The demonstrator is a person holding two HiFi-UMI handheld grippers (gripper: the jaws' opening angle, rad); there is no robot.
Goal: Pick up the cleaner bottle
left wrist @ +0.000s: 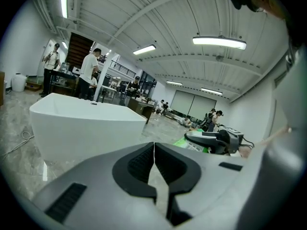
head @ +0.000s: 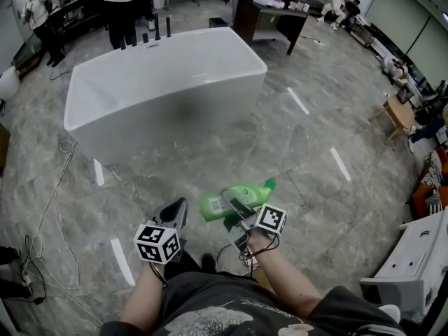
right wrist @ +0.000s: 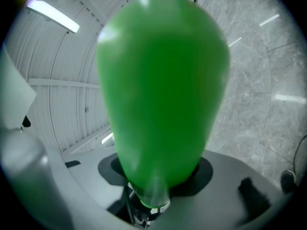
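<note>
The green cleaner bottle (head: pixel 238 199) hangs sideways above the floor, cap to the right, with my right gripper (head: pixel 235 206) shut on its middle. In the right gripper view the bottle (right wrist: pixel 160 95) fills most of the picture and sits between the jaws. My left gripper (head: pixel 175 208) is just left of the bottle, shut, with nothing in it. Its dark pads (left wrist: pixel 139 164) meet in the left gripper view, where the bottle (left wrist: pixel 188 143) shows at the right in the right gripper (left wrist: pixel 216 140).
A white bathtub (head: pixel 105 89) stands ahead on the grey marble floor, also visible as the bathtub (left wrist: pixel 86 123) in the left gripper view. Cables (head: pixel 42 250) lie at the left. A white cabinet (head: pixel 413 264) stands at the right. People and desks (head: pixel 269 16) are at the back.
</note>
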